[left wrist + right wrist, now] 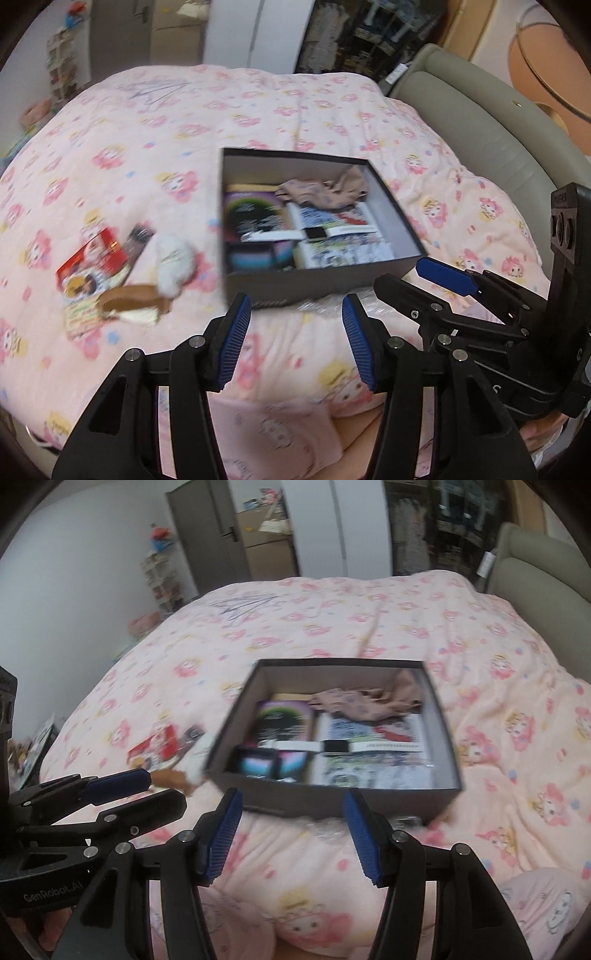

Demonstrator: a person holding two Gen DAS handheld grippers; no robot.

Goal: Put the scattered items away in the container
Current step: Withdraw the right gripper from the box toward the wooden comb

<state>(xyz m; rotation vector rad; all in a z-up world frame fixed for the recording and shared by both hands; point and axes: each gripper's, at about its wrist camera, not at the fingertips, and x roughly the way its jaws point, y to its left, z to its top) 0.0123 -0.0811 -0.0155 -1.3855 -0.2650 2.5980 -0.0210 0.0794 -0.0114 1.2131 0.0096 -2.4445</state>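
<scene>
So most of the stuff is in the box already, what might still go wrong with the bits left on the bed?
The leftovers lie in a heap: the red packet, white fluffy thing and brown item overlap, so a hand-held gripper may grab two or drag one along. The quilt is soft and may bunch into the fingers. The box already looks full, so added things could ride up over its rim.
</scene>
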